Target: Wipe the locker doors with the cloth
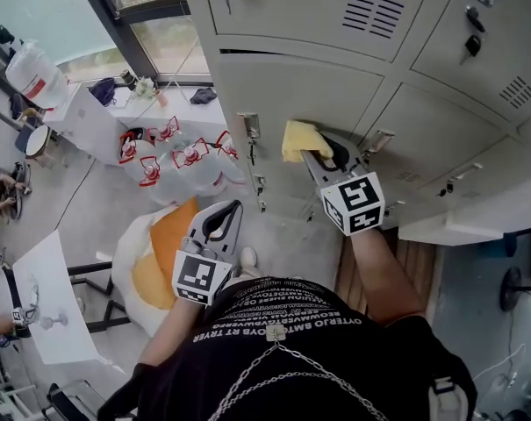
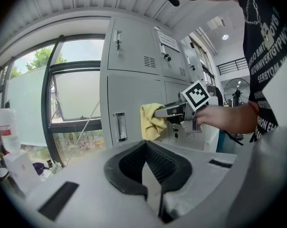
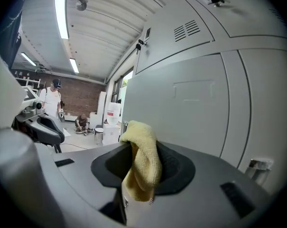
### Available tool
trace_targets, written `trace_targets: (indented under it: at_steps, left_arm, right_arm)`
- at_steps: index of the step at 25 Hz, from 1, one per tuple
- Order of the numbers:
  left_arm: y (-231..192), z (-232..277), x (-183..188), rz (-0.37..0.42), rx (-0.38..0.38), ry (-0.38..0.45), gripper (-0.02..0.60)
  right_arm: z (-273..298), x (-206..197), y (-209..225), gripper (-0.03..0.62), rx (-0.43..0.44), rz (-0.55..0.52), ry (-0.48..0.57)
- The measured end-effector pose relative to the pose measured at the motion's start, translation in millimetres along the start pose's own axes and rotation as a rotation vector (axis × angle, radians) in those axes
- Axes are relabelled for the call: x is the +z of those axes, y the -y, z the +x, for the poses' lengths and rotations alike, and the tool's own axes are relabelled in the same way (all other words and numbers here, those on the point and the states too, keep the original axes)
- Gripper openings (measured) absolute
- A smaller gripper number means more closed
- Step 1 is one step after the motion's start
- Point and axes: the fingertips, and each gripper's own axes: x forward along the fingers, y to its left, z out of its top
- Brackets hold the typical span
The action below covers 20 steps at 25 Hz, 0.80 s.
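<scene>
Cloth [image 3: 142, 161] fold hidden inside rt claw [image 3: 133, 148].

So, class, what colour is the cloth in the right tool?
Yellow cloth; right gripper view shows it best.

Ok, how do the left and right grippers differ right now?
The right gripper grips a yellow terry cloth; the left gripper holds nothing. The right gripper is raised at the grey metal locker door; the left gripper hangs lower, back from it. Both have their jaws together.

Head view downward, all views share lockers [image 1: 318, 86]
</scene>
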Motion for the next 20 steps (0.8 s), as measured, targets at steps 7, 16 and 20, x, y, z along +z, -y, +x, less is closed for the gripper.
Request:
trace_targets:
  at_steps: [7, 16, 20]
  left_arm:
    - [-20.1, 13.4, 6.3, 0.023, -0.061, 0.014, 0.006]
    - [-48.4, 17.9, 7.3, 0.035, -0.117, 0.028, 0.006]
    - [-53.6, 18.4, 3.9, 0.037, -0.142, 0.028, 0.006]
  right_arm:
    - [23.7, 17.7, -22.9, 0.118, 0.018, 0.001, 0.024]
    - [59.6, 23.7, -36.7, 0.118, -0.028, -0.036, 0.0]
    - [64.2, 24.1, -32.5, 0.117, -0.077, -0.062, -0.02]
